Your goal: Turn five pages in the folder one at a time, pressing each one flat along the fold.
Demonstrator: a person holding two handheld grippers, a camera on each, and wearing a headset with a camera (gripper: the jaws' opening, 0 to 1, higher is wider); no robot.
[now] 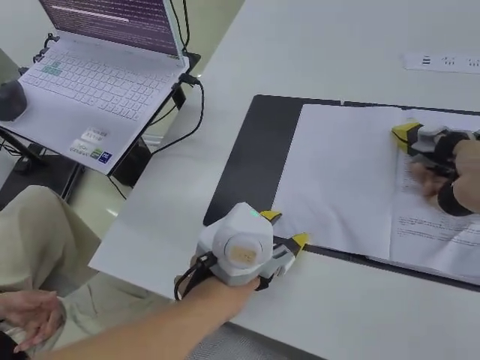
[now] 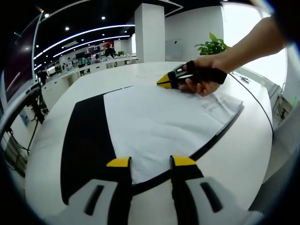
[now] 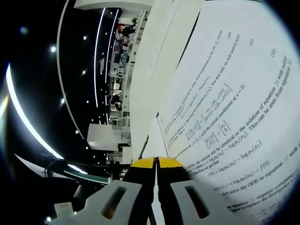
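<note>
Head view has the open folder lying flat on the white table, with its black cover to the left, a blank page over the middle and a printed page on the right. The left gripper sits at the folder's near edge, its yellow-tipped jaws apart beside the blank page's near corner. The right gripper rests farther off, at the fold between the two pages, jaws closed tip to tip against the paper. A laptop stands off to the far left.
</note>
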